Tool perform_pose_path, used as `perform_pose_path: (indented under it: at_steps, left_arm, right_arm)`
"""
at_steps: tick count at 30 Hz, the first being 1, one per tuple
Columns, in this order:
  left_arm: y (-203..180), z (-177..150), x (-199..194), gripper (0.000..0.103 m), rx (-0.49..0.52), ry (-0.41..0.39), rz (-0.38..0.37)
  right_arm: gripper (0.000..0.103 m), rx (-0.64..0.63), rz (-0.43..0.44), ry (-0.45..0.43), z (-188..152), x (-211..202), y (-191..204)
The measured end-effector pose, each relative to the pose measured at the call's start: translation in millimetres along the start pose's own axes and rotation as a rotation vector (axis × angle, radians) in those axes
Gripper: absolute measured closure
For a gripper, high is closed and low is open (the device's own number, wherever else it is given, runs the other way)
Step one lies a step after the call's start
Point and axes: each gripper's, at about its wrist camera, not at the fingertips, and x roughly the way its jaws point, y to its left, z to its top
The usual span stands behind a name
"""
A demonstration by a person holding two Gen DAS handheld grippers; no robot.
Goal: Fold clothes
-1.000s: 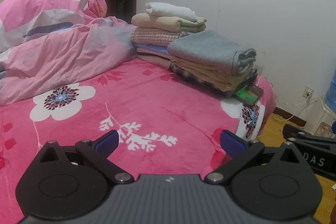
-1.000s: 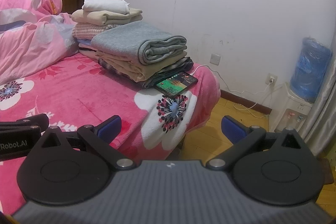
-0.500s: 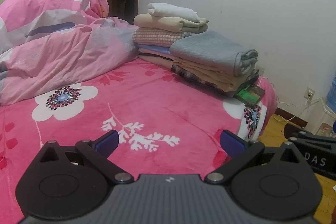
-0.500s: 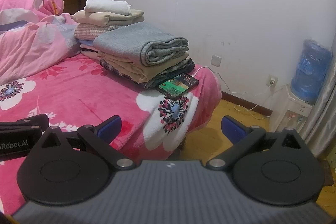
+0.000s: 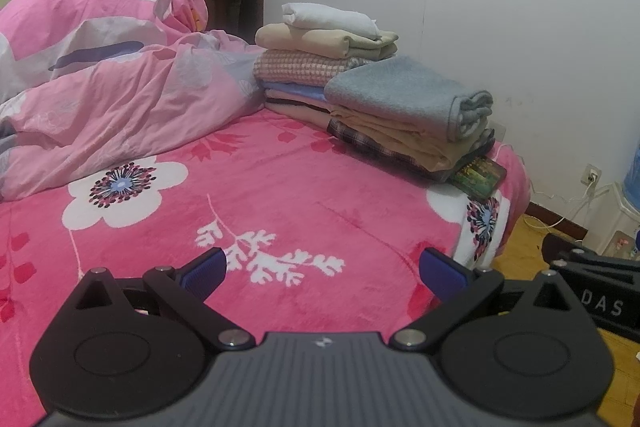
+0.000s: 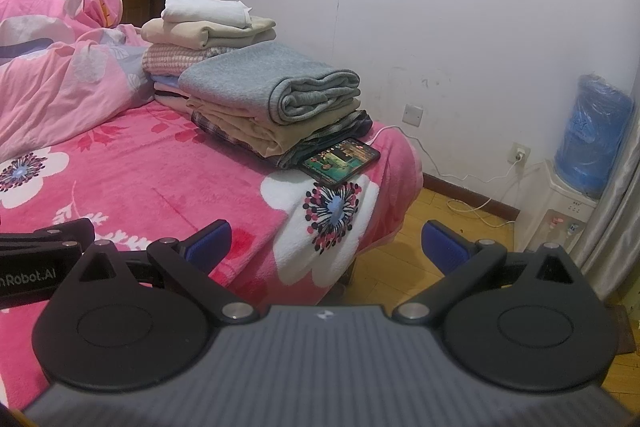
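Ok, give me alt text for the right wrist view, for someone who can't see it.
The open right gripper hovers empty over the corner of a bed with a pink floral blanket. Beyond it sit two stacks of folded clothes, a lit phone beside them. A water dispenser stands against the wall.

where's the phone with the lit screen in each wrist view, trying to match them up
Left wrist view: the phone lies right of centre, at the bed's far corner, partly tucked under the nearer stack.
Right wrist view: the phone lies near the centre, screen fully visible, a white cable running from it towards the wall.
Shared landmark: the folded grey towel topping the clothes stack just above the phone.
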Motion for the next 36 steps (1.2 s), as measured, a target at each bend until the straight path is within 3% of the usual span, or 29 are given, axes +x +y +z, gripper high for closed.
perform_pose_path:
  at_steps: [36]
  left_arm:
    - [2.5,-2.9,3.7,0.000,-0.005,0.015,0.004]
  right_arm:
    - [0.001,-0.010,0.010,0.017,-1.8,3.9,4.2]
